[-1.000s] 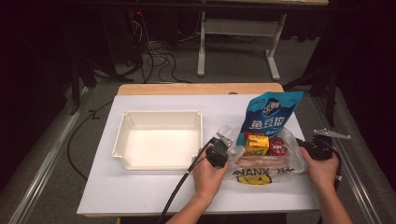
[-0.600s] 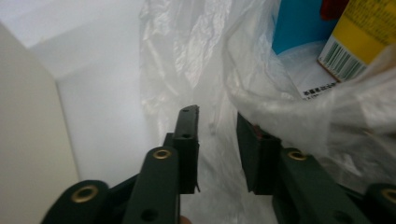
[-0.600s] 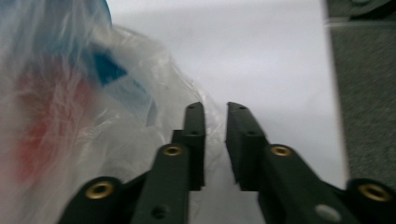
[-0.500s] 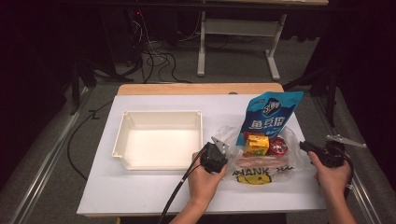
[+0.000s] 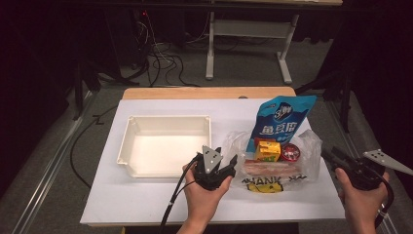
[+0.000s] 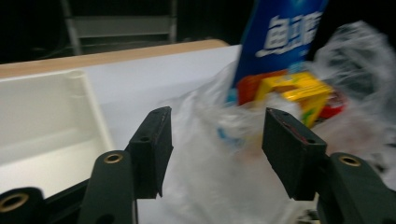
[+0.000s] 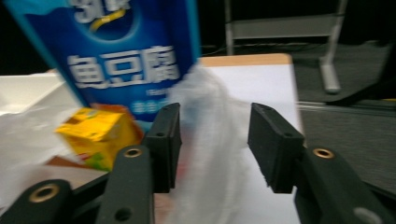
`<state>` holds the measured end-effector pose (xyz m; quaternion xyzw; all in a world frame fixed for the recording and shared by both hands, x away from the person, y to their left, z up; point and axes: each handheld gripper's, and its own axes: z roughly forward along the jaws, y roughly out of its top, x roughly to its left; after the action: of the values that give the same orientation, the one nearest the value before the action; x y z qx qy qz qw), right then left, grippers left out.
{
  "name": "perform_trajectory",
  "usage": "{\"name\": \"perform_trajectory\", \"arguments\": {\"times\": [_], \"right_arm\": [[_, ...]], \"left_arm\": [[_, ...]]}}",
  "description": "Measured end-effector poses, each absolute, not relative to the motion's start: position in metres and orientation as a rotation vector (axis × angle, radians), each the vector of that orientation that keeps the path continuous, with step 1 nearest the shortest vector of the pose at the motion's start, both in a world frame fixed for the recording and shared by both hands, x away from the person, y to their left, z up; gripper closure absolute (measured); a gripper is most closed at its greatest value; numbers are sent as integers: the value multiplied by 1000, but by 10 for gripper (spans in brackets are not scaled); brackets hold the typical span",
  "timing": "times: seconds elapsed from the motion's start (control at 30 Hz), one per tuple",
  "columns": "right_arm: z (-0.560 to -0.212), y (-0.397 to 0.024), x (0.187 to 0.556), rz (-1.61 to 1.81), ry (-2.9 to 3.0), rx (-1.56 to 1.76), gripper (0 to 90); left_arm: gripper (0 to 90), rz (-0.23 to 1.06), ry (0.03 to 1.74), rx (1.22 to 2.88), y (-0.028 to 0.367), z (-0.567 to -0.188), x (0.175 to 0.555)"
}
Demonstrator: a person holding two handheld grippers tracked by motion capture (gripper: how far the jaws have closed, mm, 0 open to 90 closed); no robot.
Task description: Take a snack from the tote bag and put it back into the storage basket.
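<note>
The clear plastic bag [image 5: 272,161], printed "THANK", lies right of the white tray [image 5: 165,146]. It holds a blue pouch [image 5: 282,119] reading "鱼豆腐" and a yellow carton [image 5: 267,150]. The left gripper [image 5: 225,165] and right gripper [image 5: 330,157] flank it, jaws just opened, gripping nothing.

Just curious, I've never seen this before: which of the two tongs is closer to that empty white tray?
Left. The left tongs hover just off the white tray's near right corner. The right tongs sit beyond the plastic bag of snacks, at the table's right edge.
</note>
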<state>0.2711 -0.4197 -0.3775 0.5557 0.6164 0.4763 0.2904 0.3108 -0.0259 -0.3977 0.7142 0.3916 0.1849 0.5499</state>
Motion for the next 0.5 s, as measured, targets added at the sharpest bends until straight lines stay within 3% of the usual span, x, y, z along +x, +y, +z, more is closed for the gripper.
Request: {"name": "perform_trajectory", "arguments": {"times": [0.1, 0.17, 0.23, 0.3, 0.33, 0.37, 0.43, 0.5], "right_arm": [[-383, -410, 281, 1192, 1666, 1524, 405], [-389, -409, 287, 1174, 1650, 1584, 443], [-396, -410, 294, 1195, 1679, 1646, 568], [-403, -409, 296, 1192, 1732, 1642, 742], [-405, -408, 295, 1166, 1756, 1639, 834], [-407, -408, 294, 1156, 1764, 1640, 881], [-409, -408, 289, 1143, 1776, 1646, 900], [-412, -409, 282, 1114, 1794, 1652, 900]], "left_arm": [[300, 372, 895, 1685, -37, -401, 311], [296, 379, 914, 1722, -44, -405, 314], [383, 361, 947, 1757, -48, -410, 320], [541, 319, 956, 1798, -52, -417, 327], [670, 313, 956, 1818, -51, -419, 328], [758, 281, 954, 1828, -50, -422, 330], [880, 238, 957, 1855, -45, -427, 332], [896, 205, 966, 1878, -40, -434, 332]]}}
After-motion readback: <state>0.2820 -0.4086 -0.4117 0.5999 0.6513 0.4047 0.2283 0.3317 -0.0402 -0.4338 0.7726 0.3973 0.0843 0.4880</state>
